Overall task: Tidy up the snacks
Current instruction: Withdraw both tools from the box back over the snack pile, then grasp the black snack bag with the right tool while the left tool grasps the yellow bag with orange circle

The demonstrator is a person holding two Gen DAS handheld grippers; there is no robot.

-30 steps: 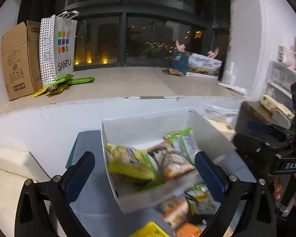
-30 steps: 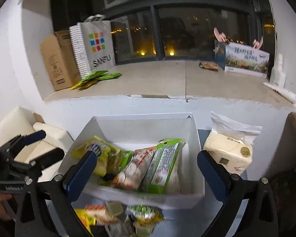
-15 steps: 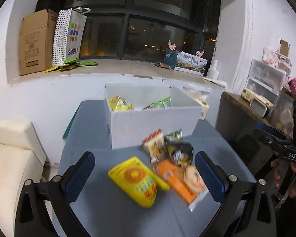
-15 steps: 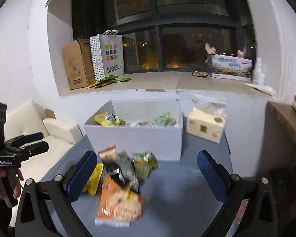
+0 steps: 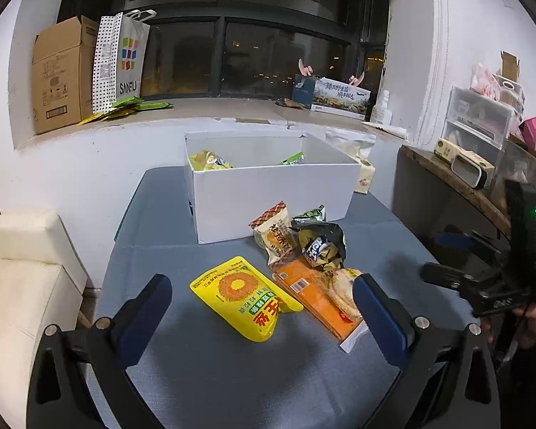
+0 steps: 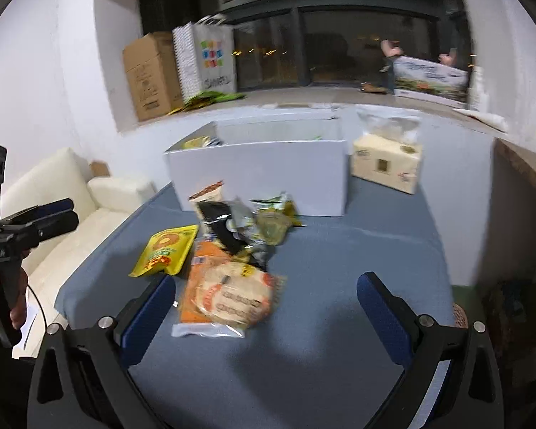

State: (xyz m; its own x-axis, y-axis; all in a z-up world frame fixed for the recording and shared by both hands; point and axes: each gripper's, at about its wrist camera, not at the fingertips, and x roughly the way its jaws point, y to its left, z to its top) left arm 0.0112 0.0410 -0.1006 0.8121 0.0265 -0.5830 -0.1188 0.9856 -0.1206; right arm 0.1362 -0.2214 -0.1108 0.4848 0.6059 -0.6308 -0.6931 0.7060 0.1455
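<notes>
i've pulled both grippers back from over the box (image 5: 268, 193) in the last second, so the loose pile is in frame again and, i judge, the next pick starts here. left gripper (image 5: 261, 307) spread wide and empty, yellow pack (image 5: 243, 295) between its fingers, orange pack (image 5: 321, 296) at 1 o'clock of it. right gripper (image 6: 266, 304) likewise apart, empty. the left view shows snacks inside the box at 12; the blurred right view adds the tissue pack (image 6: 386, 161) at the box's 3 o'clock.
</notes>
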